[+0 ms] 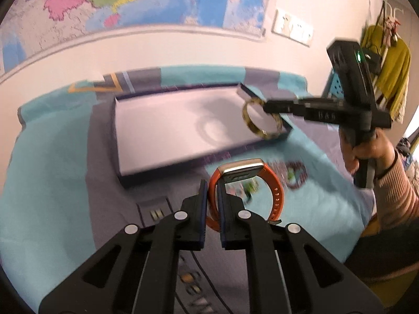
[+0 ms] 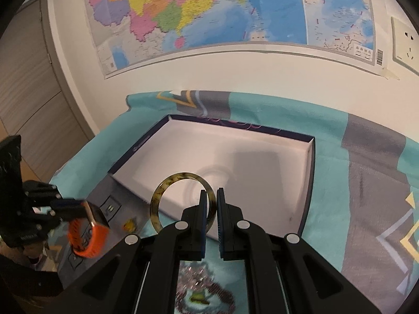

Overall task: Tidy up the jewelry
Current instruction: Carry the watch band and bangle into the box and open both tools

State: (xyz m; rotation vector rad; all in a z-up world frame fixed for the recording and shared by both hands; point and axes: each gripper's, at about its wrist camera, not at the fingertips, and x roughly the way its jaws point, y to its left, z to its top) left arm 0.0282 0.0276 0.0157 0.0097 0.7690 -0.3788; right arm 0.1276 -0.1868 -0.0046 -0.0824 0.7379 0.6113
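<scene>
Left gripper: I pinch the orange watch strap between its fingers.
Right gripper: I pinch the amber bangle.
Box: open, just ahead of both.

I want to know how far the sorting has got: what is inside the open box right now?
The box shows only its bare white floor with a ring-shaped shadow. The bangle hangs above it in the right gripper, hiding part of the near edge.
</scene>
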